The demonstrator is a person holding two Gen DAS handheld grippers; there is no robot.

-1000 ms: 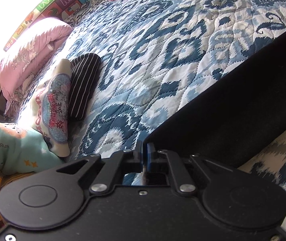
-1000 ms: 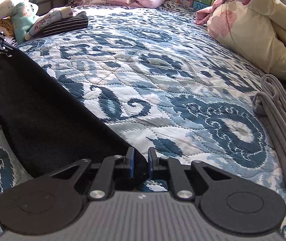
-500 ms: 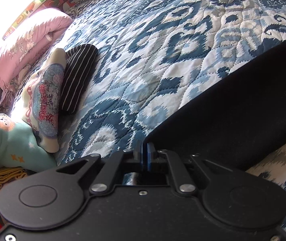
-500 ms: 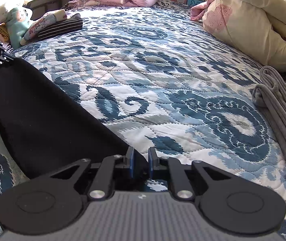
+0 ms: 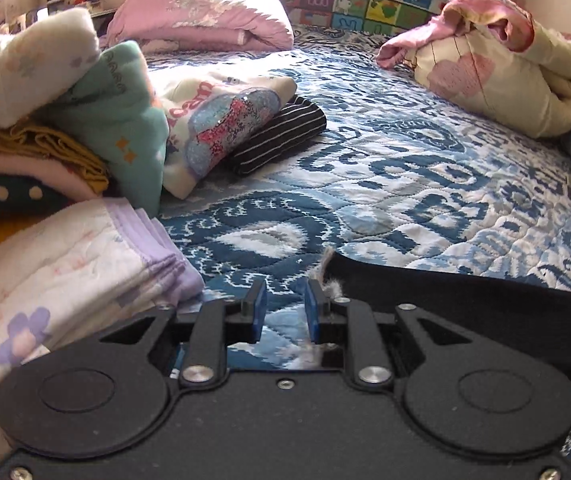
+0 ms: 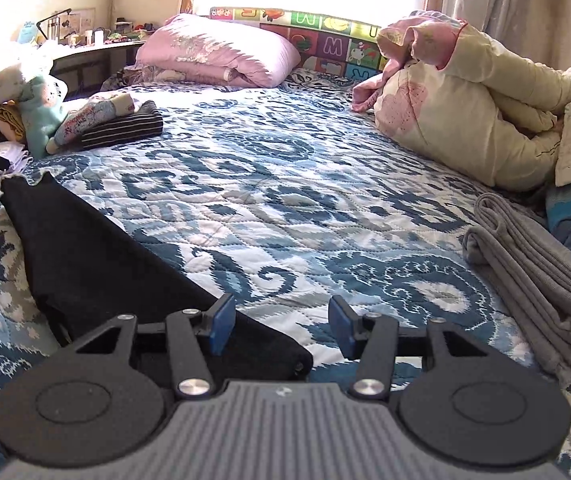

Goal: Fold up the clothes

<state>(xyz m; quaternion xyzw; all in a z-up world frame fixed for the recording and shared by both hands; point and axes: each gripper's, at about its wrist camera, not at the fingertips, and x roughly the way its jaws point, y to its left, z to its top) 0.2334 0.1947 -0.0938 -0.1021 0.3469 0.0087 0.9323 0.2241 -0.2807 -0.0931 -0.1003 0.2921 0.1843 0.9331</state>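
A black garment [image 6: 97, 256] lies flat on the blue patterned quilt [image 6: 285, 200], stretched between the two grippers. It also shows in the left wrist view [image 5: 485, 312], its corner with a pale fuzzy lining just right of my left gripper [image 5: 284, 304]. The left gripper is open and empty, its right finger beside that corner. My right gripper [image 6: 280, 322] is open wide and empty, with the garment's near end under its left finger [image 6: 221, 322].
Folded clothes are stacked at the left: a striped black piece [image 5: 281, 136], a printed white top [image 5: 221, 120], a teal item [image 5: 121, 120], and a lilac-edged blanket [image 5: 69, 272]. A folded grey garment [image 6: 533, 264] lies right. Pillows [image 6: 221, 48] and a bundled duvet [image 6: 477, 100] sit at the back.
Both grippers have opened and let go of the black garment, which now lies on the quilt. Both have tilted up to look across the bed.
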